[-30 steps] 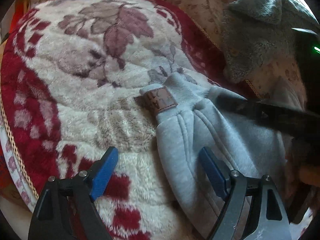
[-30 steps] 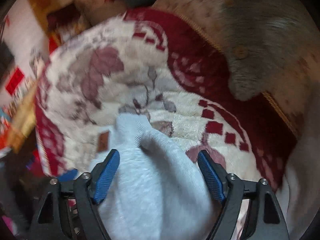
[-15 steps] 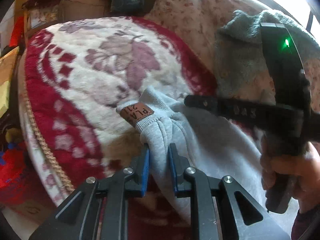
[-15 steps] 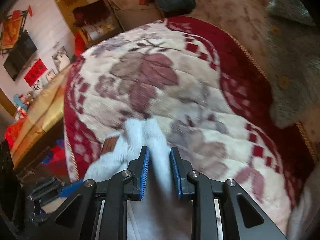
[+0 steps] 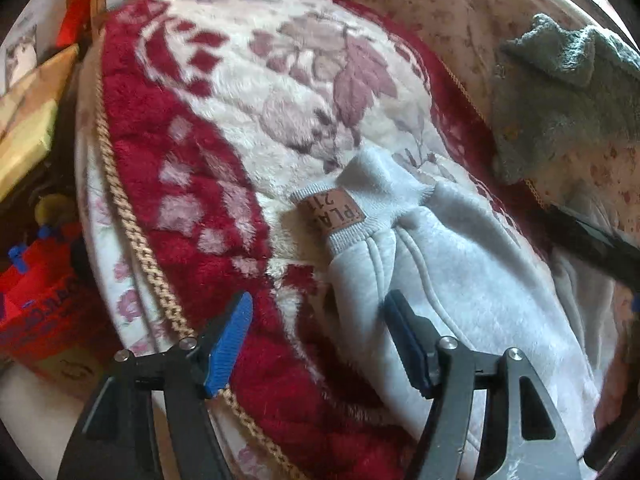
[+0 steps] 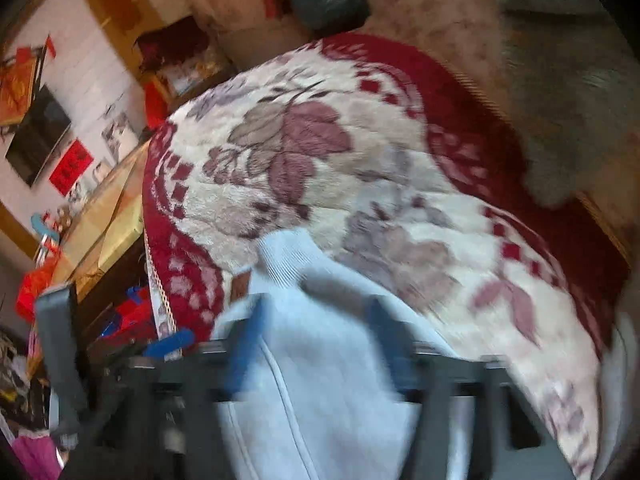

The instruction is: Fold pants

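Light grey sweatpants lie on a red and cream floral blanket, their ribbed cuff with a brown patch pointing away from me. My left gripper hovers over the pants' left edge, its jaws opening, blue pads clear of the cloth. In the right wrist view the same pants fill the lower middle, cuff ahead. My right gripper is blurred above them, jaws opening with the cloth below and between the pads, not pinched.
A grey fuzzy garment lies at the back right on a beige floral cover. The blanket's corded edge drops off on the left toward red boxes. The other gripper's black arm crosses the right side.
Half a second ago both grippers were pinched on the grey cloth; both have now let go and their jaws stand apart. The pants lie further across the blanket.
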The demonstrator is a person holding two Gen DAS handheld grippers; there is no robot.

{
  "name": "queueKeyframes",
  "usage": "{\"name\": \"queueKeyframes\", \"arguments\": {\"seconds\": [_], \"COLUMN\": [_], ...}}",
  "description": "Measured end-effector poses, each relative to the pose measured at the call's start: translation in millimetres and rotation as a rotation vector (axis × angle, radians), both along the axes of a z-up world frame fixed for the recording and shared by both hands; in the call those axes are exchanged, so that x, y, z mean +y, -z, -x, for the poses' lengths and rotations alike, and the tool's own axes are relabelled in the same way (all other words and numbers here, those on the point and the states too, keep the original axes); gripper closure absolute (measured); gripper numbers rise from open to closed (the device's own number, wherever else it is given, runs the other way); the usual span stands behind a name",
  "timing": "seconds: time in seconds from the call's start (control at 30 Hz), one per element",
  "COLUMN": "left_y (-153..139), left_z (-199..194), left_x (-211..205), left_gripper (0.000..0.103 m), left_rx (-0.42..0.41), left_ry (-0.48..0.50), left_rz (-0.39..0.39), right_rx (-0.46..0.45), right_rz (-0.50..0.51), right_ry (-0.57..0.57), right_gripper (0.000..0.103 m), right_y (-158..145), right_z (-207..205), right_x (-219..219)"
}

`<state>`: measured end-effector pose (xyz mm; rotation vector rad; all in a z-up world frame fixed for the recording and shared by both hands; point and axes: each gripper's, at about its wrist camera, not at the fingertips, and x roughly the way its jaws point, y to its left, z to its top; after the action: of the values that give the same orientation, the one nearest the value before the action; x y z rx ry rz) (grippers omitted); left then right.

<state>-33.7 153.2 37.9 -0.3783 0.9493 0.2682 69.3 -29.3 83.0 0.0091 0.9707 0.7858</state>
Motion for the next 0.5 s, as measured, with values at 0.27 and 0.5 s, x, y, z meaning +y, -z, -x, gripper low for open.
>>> {"name": "queueKeyframes", "arguments": {"seconds": [0.27,0.5], "left_y": [-43.1,-60.7], "left_z": [19.4,28.0], "left_x": [-34.0,-93.6], "left_gripper": [0.021,0.018], "left_rx": [-0.102,-0.136], "left_ry": [0.03,0.146], "left_rz": [-0.077,-0.124], "right_rx": [0.032,0.027], "right_rz": [-0.019,-0.049], "right_ry": [0.169,0.294], "right_gripper": [0.018,0.018], "right_y": [12.1,11.6], "right_z": [59.5,96.3], "right_x": [-103.0,-164.6]}}
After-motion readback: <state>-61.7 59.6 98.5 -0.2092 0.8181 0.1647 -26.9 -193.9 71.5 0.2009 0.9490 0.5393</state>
